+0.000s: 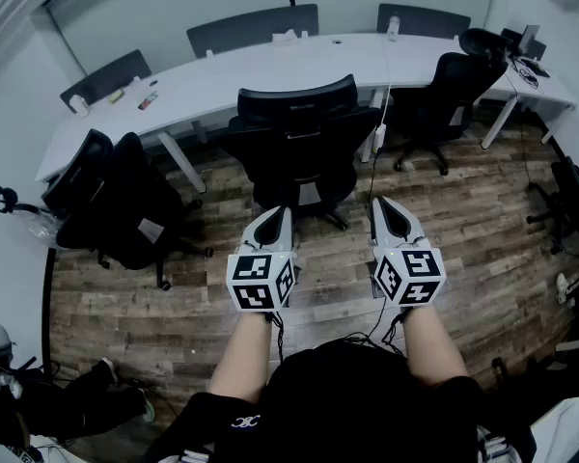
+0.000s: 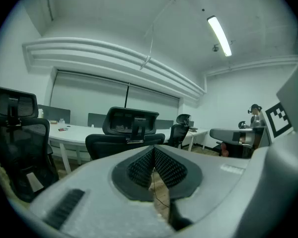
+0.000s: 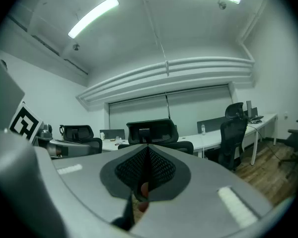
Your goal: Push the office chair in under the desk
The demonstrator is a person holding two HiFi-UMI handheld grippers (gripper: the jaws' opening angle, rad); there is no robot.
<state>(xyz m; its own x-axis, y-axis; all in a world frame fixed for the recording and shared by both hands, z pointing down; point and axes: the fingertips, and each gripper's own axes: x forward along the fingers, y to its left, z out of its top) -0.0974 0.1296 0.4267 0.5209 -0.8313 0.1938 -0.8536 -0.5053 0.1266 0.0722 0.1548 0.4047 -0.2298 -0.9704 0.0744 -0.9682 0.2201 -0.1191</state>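
Office chair [image 1: 297,128]: stands w/ its back to us, facing the white desk [image 1: 270,66]. Its backrest is approx. level w/ the desk edge, and its base and castors are out on the wood floor [image 1: 463,230]. Left gripper [image 1: 278,215] and right gripper [image 1: 386,210] each have jaws pressed together on nothing, side by side, short of the backrest. We judge the push not begun: contact and roll-in are left. We cannot tell how far the seat is already under.

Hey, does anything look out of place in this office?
The middle office chair stands out on the wood floor, not tucked under the white desk. The black chair to its left sits out even farther.
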